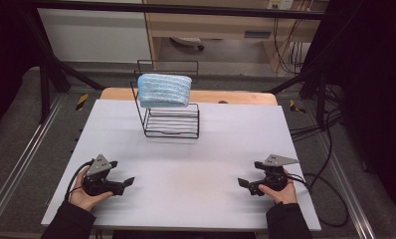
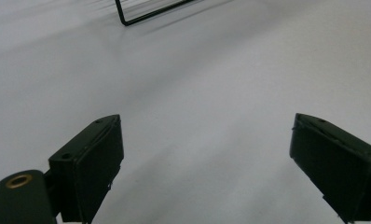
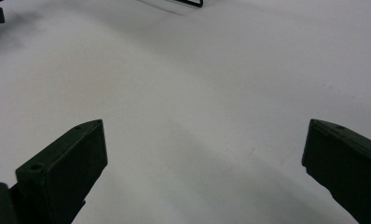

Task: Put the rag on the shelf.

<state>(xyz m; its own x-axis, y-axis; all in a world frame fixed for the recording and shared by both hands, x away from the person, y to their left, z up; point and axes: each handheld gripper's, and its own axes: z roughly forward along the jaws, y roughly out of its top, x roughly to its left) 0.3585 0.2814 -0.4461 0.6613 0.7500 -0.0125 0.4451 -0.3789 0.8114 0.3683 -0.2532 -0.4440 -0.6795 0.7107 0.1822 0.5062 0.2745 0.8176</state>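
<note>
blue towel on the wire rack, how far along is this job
Done so far: the folded blue towel already lies on top of the black wire rack at the far side of the table. In hand: nothing; the left gripper and right gripper rest near the front edge, fingers apart and empty. Left: whatever handling the towel needs; neither gripper is near it.

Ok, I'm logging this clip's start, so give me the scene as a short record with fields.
surface: white table
rack: black wire rack at the far middle of the table
cloth: folded blue towel resting on top of the rack
left gripper: open, holding nothing, low at the near left
right gripper: open, holding nothing, low at the near right
contact: neither gripper touches rack or towel
</note>
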